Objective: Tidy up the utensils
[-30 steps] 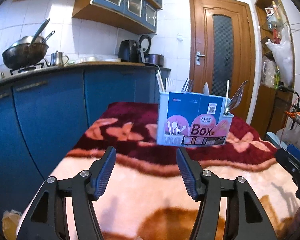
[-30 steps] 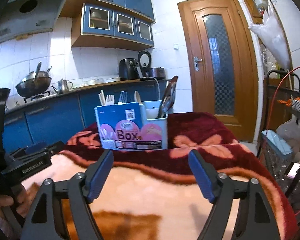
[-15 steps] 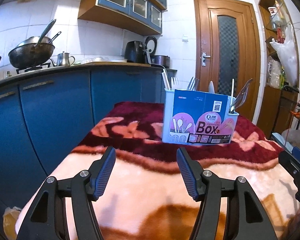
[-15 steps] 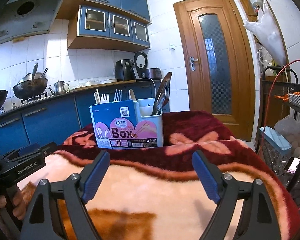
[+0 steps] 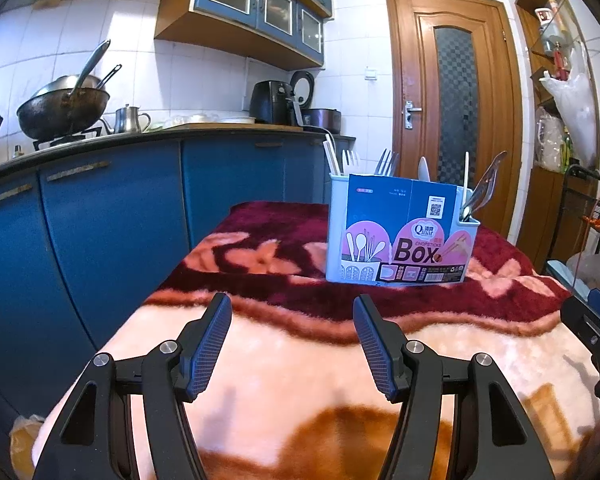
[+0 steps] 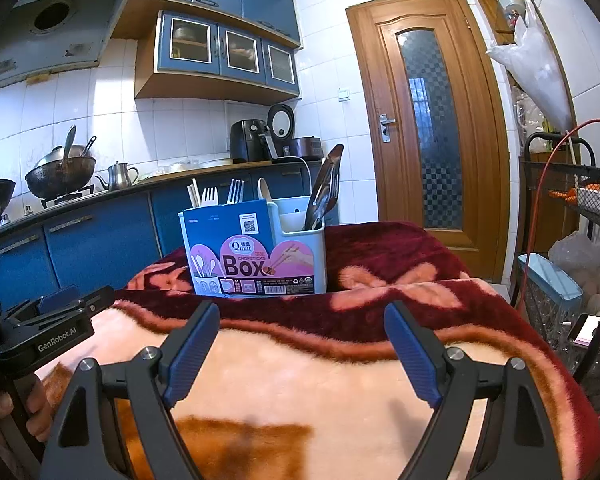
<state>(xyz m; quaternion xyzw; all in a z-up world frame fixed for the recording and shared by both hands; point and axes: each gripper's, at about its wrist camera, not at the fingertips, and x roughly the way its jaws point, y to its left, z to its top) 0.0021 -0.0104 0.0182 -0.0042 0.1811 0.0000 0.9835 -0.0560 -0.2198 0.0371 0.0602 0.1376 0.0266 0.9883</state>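
Pale blue utensil holder (image 5: 400, 236) wears a blue-and-pink label; the blanket (image 5: 300, 344) shows maroon with peach flowers; blue cabinets (image 5: 108, 216), brown door (image 5: 456, 108).

Utensil holder (image 6: 256, 254) hides cutlery's lower ends, seemingly.

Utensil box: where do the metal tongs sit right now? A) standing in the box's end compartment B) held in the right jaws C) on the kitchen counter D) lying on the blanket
A: the tongs stand upright in the end compartment of the utensil box.
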